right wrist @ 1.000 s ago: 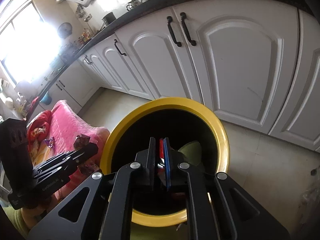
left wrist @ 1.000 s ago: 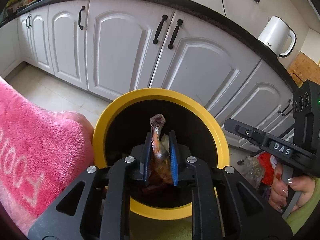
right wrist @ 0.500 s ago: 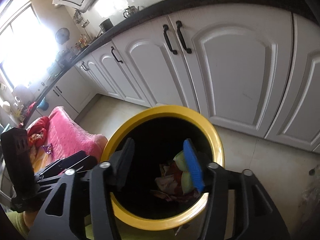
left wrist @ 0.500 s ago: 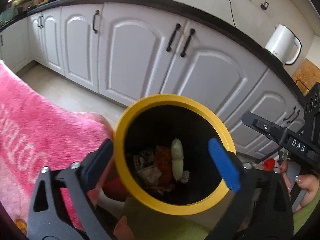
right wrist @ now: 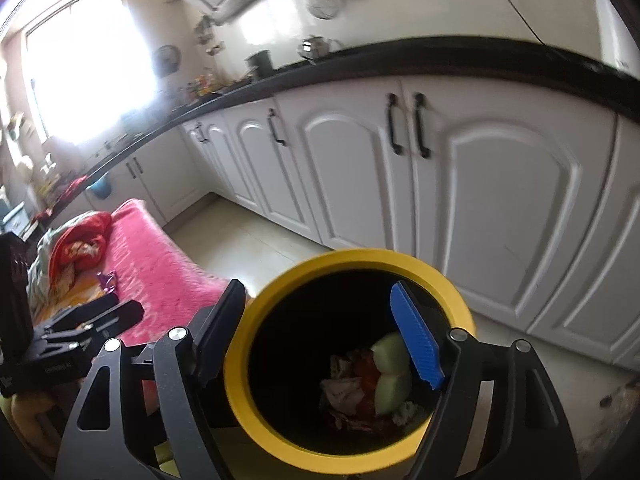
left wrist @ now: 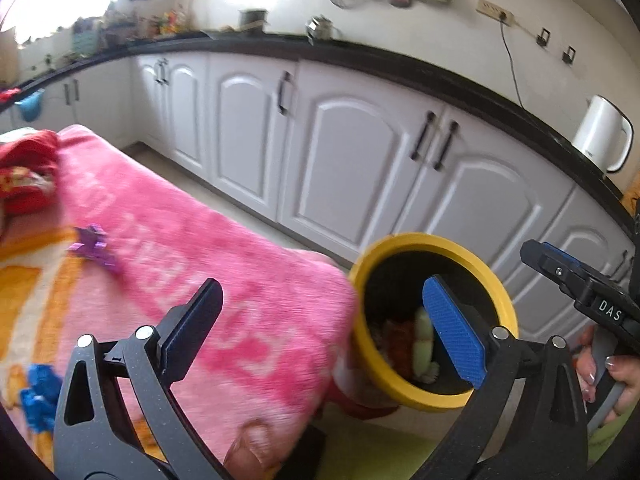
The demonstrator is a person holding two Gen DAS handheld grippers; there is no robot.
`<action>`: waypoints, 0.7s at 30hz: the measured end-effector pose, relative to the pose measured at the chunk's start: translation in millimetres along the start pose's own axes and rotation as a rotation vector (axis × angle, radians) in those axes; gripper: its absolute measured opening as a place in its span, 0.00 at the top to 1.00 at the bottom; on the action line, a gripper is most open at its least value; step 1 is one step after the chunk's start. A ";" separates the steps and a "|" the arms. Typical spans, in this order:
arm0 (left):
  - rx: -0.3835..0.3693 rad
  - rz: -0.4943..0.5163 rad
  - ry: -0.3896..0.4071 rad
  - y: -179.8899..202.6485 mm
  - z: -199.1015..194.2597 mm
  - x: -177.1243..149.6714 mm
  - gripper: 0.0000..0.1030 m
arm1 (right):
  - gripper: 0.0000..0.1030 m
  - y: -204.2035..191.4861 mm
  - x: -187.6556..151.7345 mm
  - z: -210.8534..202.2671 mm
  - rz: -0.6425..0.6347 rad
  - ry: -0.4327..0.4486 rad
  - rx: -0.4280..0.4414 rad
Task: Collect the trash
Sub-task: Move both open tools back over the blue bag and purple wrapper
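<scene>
Both tongs gape empty; yellow-rimmed black bin (right wrist: pixel 240 364) holds crumpled wrappers (right wrist: pixel 340 388) and pale-green scraps (right wrist: pixel 394 384).

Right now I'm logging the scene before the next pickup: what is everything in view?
bin: one, yellow rim, black inside, on the floor by the blanket
trash in bin: several pieces, pale green, red, white
blanket: one, pink, left of the bin
purple wrapper: one, on the blanket
blue scraps: some, near blanket edge
red cloth: one, far end of blanket
cabinets: white, black handles
kettle: one, white, on the counter
left tool: open, empty
right tool: open, empty, over the bin
hand: one, on the right tool's grip
</scene>
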State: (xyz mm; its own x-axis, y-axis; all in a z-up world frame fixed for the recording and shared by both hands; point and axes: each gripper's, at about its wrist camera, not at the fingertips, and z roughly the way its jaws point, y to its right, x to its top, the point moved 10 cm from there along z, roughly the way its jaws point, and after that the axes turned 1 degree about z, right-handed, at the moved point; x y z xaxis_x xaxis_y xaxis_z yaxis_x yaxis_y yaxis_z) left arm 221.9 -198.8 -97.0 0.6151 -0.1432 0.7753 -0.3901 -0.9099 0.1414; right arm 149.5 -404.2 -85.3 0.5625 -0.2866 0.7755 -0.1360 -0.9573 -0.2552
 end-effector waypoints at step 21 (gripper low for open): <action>0.228 -0.113 0.116 -125.8 -88.7 -8.0 0.11 | 0.28 -159.7 -9.3 25.5 -0.236 -0.063 0.220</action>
State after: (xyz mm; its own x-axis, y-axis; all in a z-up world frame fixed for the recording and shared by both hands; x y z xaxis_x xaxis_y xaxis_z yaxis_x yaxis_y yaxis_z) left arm 205.3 -48.6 -66.4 0.5585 -0.0024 0.8295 -0.1509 -0.9836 0.0988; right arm 186.8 -247.7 -66.4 0.6077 -0.0479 0.7927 0.1800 -0.9639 -0.1962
